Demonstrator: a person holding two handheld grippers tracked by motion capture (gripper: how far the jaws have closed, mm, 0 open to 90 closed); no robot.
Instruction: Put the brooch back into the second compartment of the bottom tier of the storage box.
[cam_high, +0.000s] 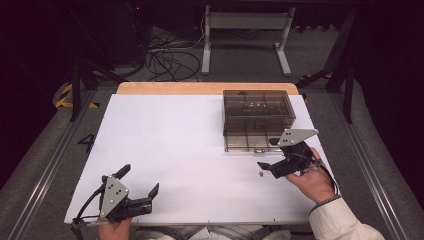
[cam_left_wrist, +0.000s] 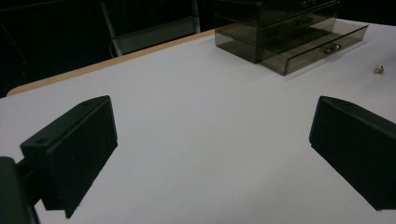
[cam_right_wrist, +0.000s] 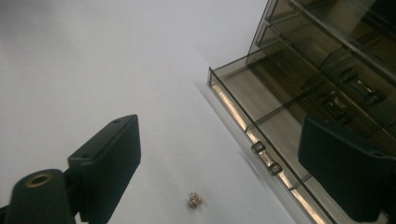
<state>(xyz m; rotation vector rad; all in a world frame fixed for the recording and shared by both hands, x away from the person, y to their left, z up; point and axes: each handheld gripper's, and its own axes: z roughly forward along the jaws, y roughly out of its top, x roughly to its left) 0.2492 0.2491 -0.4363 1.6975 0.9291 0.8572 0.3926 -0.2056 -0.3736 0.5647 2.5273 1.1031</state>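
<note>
Only readable mark I get: a black "4" (cam_high: 88, 141) on the grey floor strip, just off the table's (cam_high: 165, 150) left edge, up and to the left of the left gripper (cam_high: 140, 180). Nothing legible on the smoked drawer box (cam_high: 257, 120) or either gripper.

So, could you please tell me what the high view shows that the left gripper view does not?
High view: the person's right hand with the right gripper open beside the smoky drawer box, plus floor cables beyond. Left gripper view: the left gripper, its pads up close, and the pulled-out drawer's knob. Shared: the white table, the box and the small trinket.
</note>
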